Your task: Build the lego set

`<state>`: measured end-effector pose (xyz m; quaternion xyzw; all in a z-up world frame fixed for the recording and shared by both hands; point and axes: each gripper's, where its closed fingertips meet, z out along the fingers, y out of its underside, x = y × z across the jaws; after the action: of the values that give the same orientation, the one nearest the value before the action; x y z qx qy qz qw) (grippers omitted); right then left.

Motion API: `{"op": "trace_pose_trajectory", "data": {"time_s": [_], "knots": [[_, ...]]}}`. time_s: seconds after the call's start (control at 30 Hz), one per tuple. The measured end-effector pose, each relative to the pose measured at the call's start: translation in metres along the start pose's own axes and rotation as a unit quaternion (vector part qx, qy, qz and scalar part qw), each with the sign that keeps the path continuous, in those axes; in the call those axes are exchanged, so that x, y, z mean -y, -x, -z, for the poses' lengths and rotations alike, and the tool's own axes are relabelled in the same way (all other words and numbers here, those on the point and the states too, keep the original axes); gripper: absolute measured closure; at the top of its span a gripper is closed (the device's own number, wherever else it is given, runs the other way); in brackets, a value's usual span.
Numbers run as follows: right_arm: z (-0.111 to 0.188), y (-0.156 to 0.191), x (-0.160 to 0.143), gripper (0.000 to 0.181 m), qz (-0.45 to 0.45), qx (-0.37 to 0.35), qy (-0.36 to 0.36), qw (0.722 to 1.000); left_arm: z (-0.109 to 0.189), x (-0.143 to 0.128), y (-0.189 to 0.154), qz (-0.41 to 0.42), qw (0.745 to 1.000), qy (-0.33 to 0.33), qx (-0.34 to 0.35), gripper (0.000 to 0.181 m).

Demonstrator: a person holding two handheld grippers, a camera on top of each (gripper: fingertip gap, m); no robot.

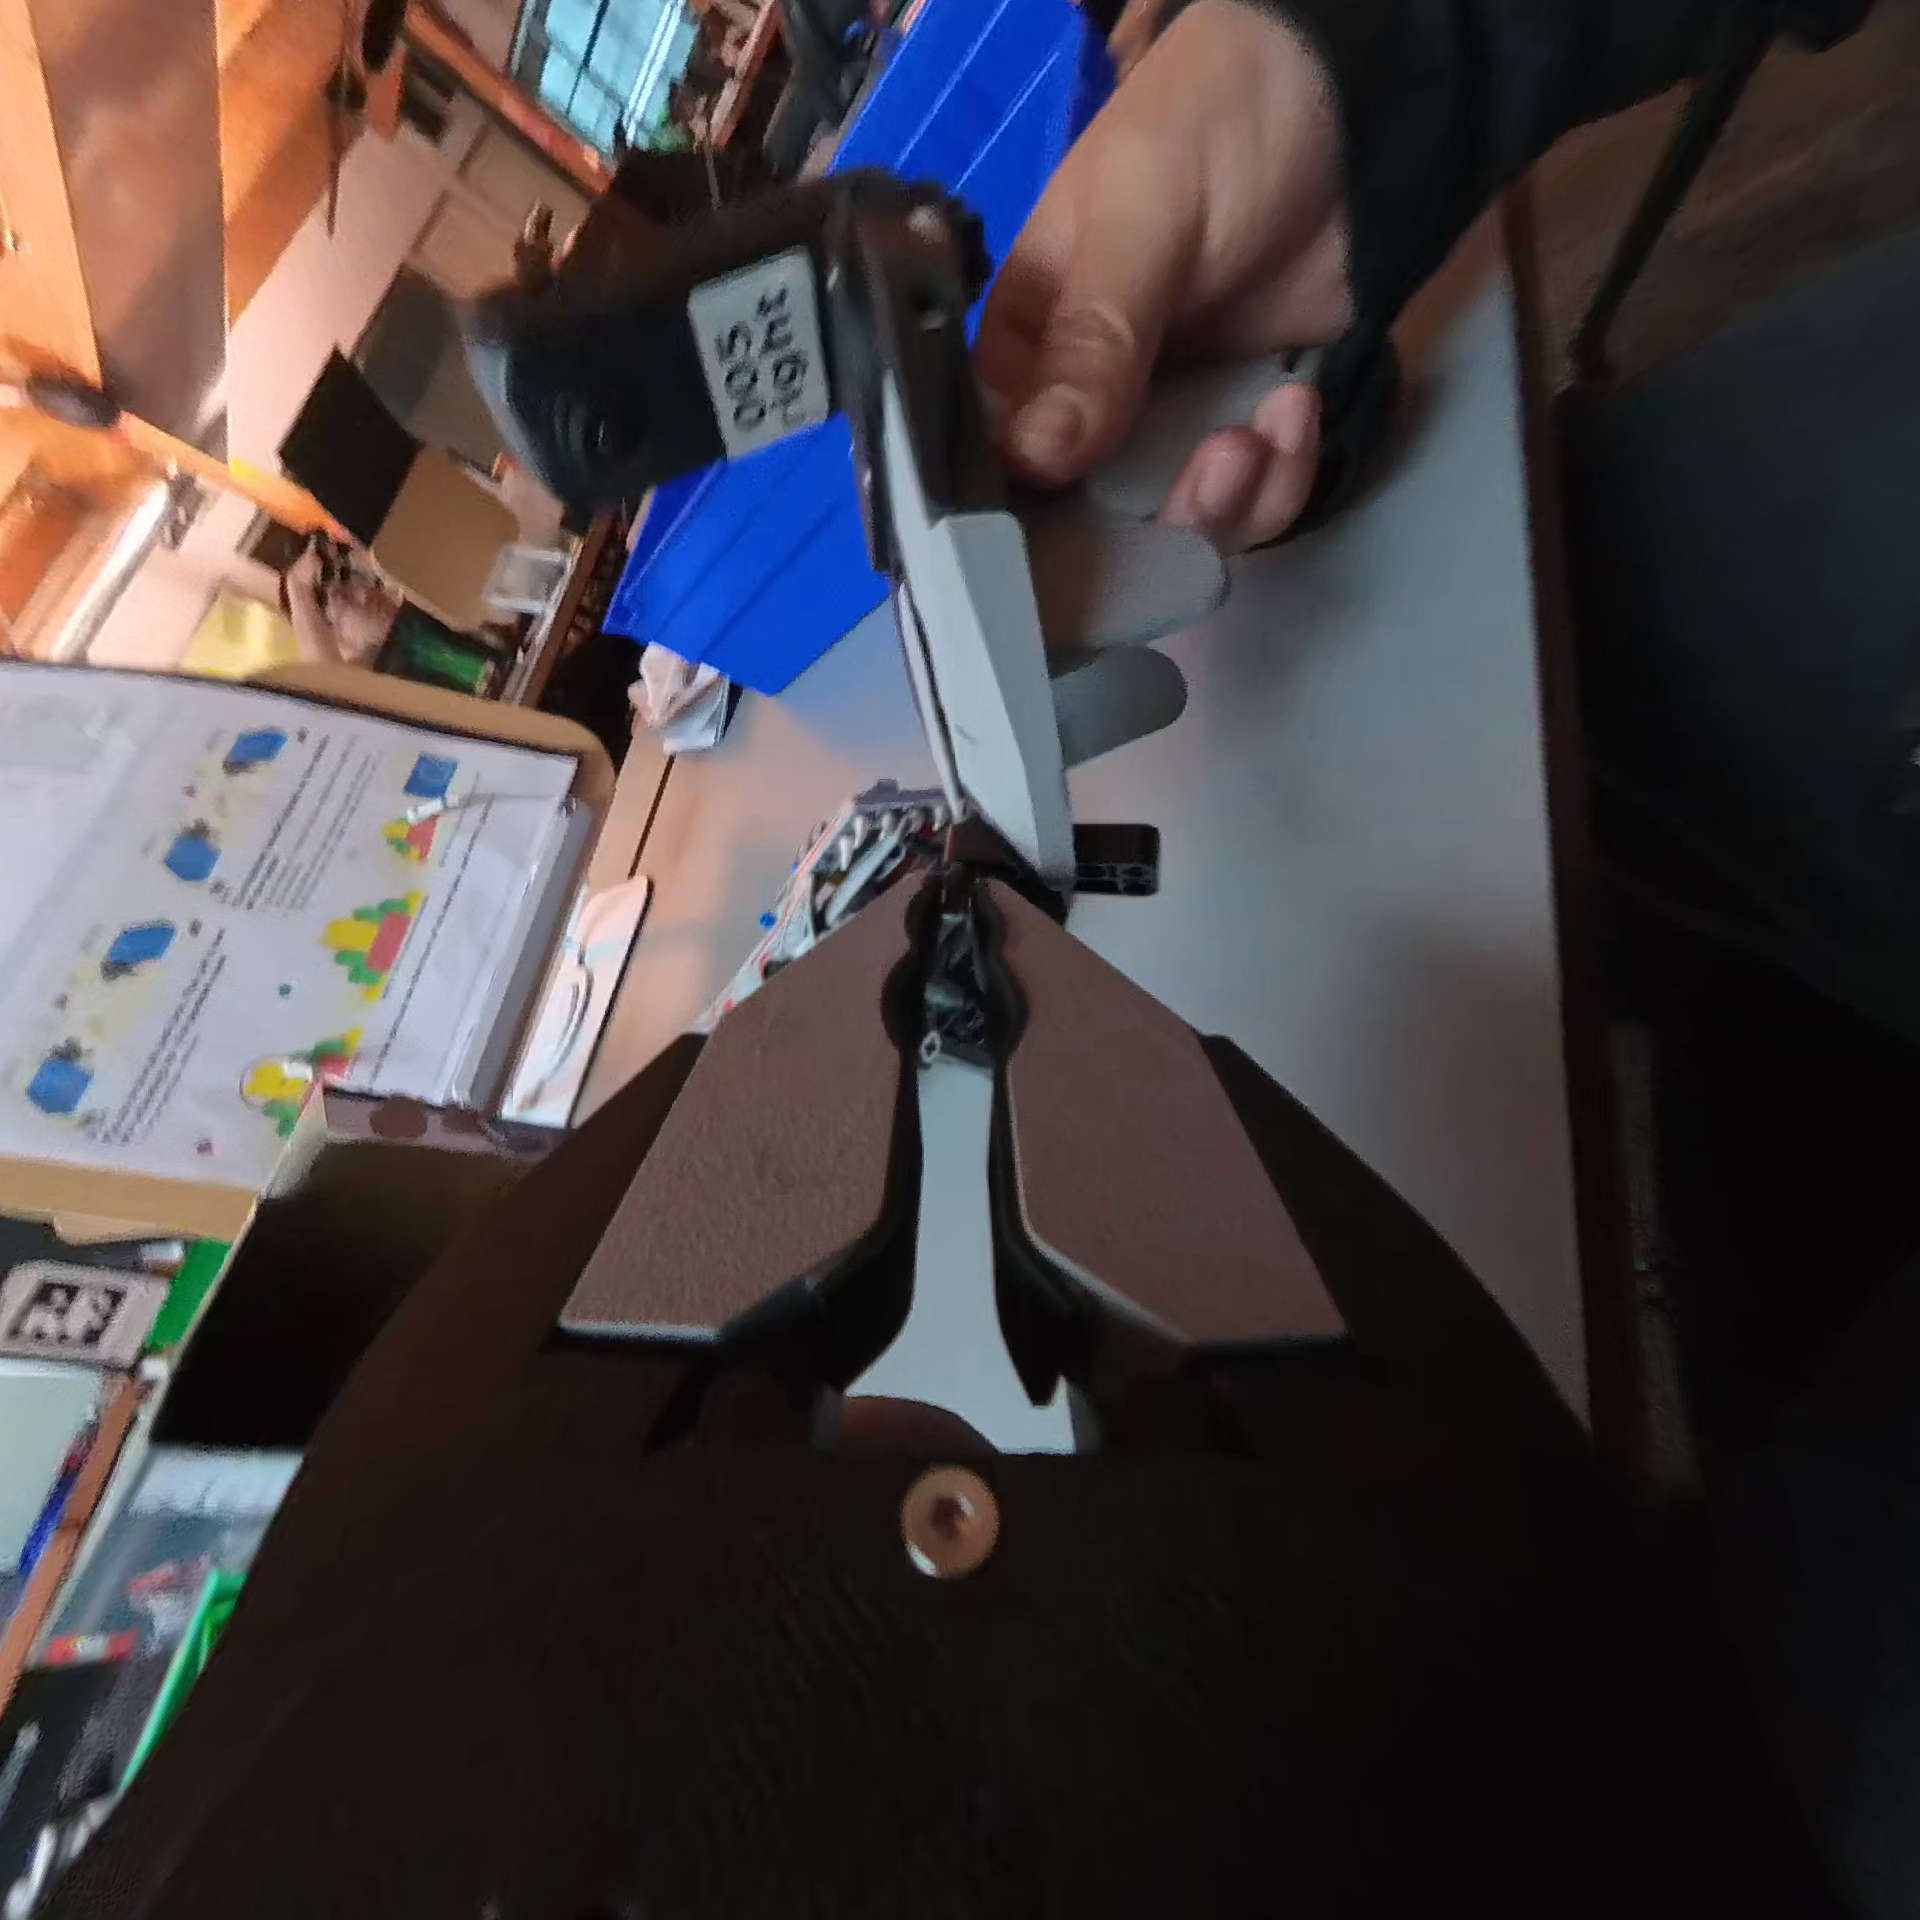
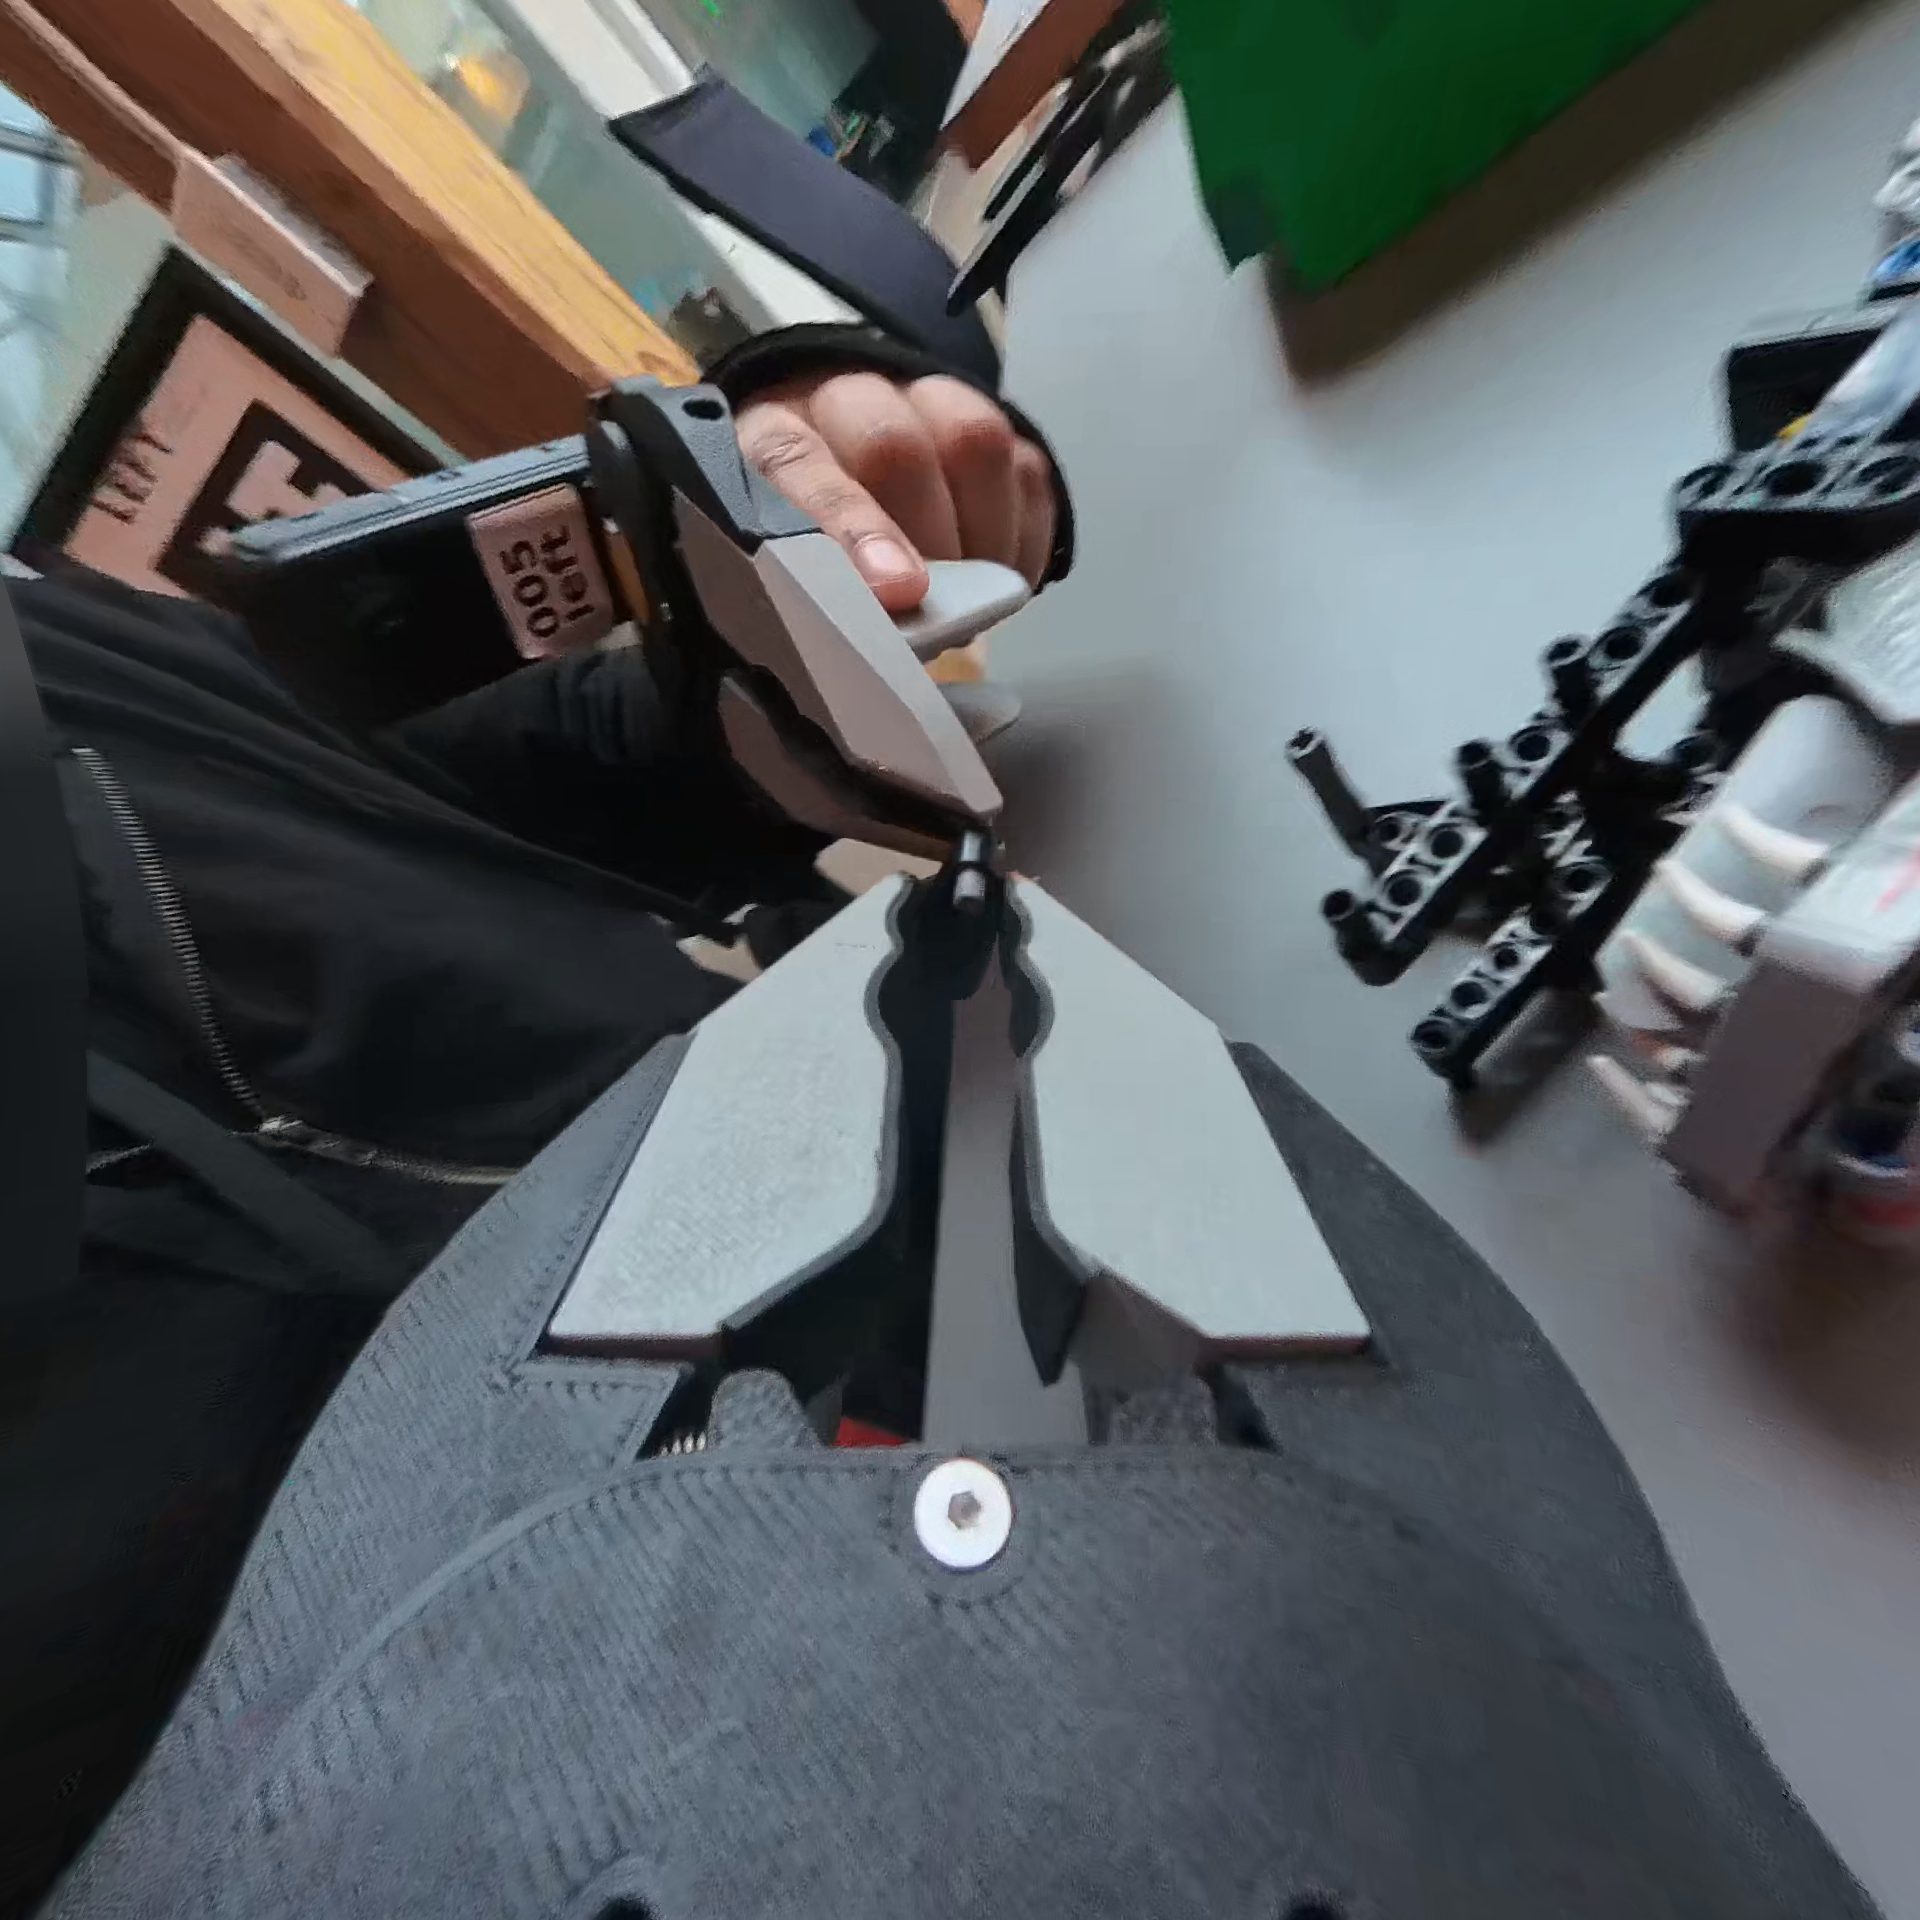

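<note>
Left gripper (image 1: 954, 896), black printed body with flat grey finger plates: tips drawn together, meeting the right gripper's tips above the table. A small dark part sits at the meeting point; which claw clamps it cannot be told from the left wrist view.

Right gripper (image 2: 971, 883), same build: fingers closed to a narrow gap, with a short black lego pin (image 2: 970, 871) at the tips. The pin stands between the two grippers' tips in the right wrist view, and the left gripper's grey fingertips touch its upper end. Whether one claw or both grip it is unclear.

Person's right hand (image 1: 1164, 301), dark sleeve, wrapped around the right gripper's handle. Person's left hand (image 2: 904, 478) likewise on the left gripper.

Partly built lego model (image 2: 1621, 790), black holed beams joined to grey panels with white tooth-like pieces: lies on the table to the right of the grippers in the right wrist view, apart from both. In the left wrist view it shows just behind the fingertips.

Pale grey table top (image 1: 1351, 831): bears the model.

Open instruction sheet with coloured diagrams (image 1: 260, 914), on a cardboard box at the left.

Blue plastic bins (image 1: 748, 582), far side of the table.

Green box (image 2: 1507, 125), upper edge of the table, blurred.
</note>
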<state>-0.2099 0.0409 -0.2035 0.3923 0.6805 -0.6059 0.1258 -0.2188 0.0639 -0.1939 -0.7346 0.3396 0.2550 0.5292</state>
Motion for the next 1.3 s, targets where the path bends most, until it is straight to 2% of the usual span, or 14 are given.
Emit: {"op": "trace_pose_trajectory", "data": {"time_s": [0.07, 0.13, 0.23, 0.27, 0.4, 0.43, 0.5, 0.57, 0.67, 0.87, 0.93, 0.97, 1.07, 1.3], "knots": [[0.005, -0.003, 0.011, 0.171, 0.025, -0.023, -0.031, 0.999, 0.000, -0.010, 0.012, 0.052, 0.998, 0.028, 0.019, 0.173], [0.014, 0.003, 0.030, 0.171, 0.062, -0.034, -0.091, 0.993, 0.003, -0.011, 0.014, 0.165, 0.986, 0.016, -0.017, 0.157], [0.026, 0.014, 0.046, 0.171, 0.113, -0.039, -0.150, 0.981, 0.010, 0.009, -0.003, 0.352, 0.920, -0.041, -0.167, 0.146], [0.027, 0.018, 0.049, 0.171, 0.126, -0.035, -0.165, 0.978, 0.010, 0.015, -0.001, 0.388, 0.901, -0.057, -0.183, 0.142], [0.020, 0.027, 0.050, 0.171, 0.138, -0.015, -0.188, 0.972, 0.006, 0.023, 0.005, 0.439, 0.877, -0.091, -0.173, 0.141], [0.017, 0.027, 0.049, 0.171, 0.141, -0.018, -0.186, 0.972, 0.007, 0.028, 0.006, 0.450, 0.868, -0.108, -0.178, 0.154], [0.015, 0.028, 0.047, 0.171, 0.152, -0.019, -0.189, 0.970, 0.009, 0.031, 0.010, 0.481, 0.847, -0.128, -0.185, 0.164], [0.016, 0.027, 0.047, 0.171, 0.158, -0.024, -0.189, 0.969, 0.011, 0.029, 0.011, 0.499, 0.834, -0.133, -0.195, 0.165], [0.018, 0.019, 0.041, 0.171, 0.174, -0.056, -0.161, 0.970, 0.009, 0.019, 0.008, 0.484, 0.849, -0.104, -0.187, 0.167], [0.019, 0.011, 0.040, 0.173, 0.210, -0.119, -0.128, 0.962, 0.002, 0.010, 0.007, 0.378, 0.916, -0.056, -0.120, 0.167], [0.016, 0.014, 0.039, 0.174, 0.225, -0.127, -0.111, 0.960, 0.001, 0.018, 0.001, 0.373, 0.916, -0.057, -0.136, 0.155], [0.015, 0.016, 0.039, 0.174, 0.228, -0.126, -0.109, 0.959, 0.001, 0.020, 0.003, 0.374, 0.917, -0.059, -0.128, 0.165], [0.018, 0.020, 0.043, 0.175, 0.229, -0.135, -0.102, 0.959, 0.002, 0.020, 0.008, 0.365, 0.922, -0.066, -0.111, 0.166], [0.039, 0.017, 0.043, 0.169, 0.286, -0.201, -0.068, 0.934, 0.000, 0.010, 0.006, 0.402, 0.908, -0.031, -0.117, 0.166]]}}
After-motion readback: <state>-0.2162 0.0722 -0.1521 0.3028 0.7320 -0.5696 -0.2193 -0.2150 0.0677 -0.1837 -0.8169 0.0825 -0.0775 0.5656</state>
